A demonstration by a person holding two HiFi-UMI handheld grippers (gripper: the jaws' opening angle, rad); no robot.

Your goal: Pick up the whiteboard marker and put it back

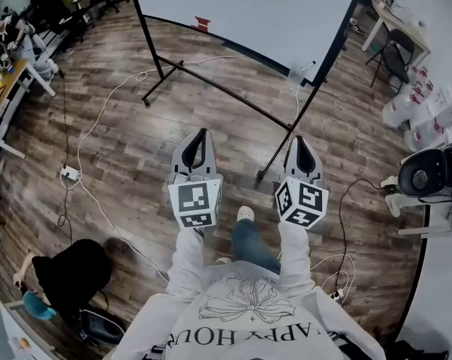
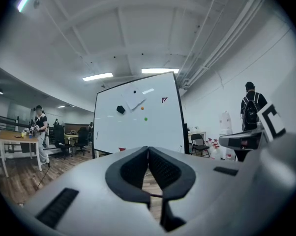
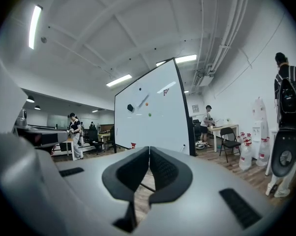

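Note:
A large whiteboard [image 1: 248, 10] on a black wheeled stand stands ahead of me. At the right end of its lower rail a thin white stick, likely the marker [image 1: 309, 66], pokes out of a white holder. It also shows as a small white mark [image 2: 180, 148] [image 3: 183, 147] in both gripper views. A small red thing [image 1: 202, 25] sits further left on the rail. My left gripper [image 1: 203, 133] [image 2: 148, 149] and right gripper [image 1: 299, 139] [image 3: 149, 149] are side by side, level, pointing at the board from well short of it. Both are shut with nothing between the jaws.
The stand's black floor bars [image 1: 211, 88] and white cables [image 1: 98, 118] with a power strip [image 1: 70, 173] cross the wood floor. A person [image 1: 72, 272] crouches at lower left. Desks stand at left; a chair [image 1: 397, 58] and water jugs [image 1: 417, 111] at right. A person with a backpack [image 3: 288, 92] stands nearby.

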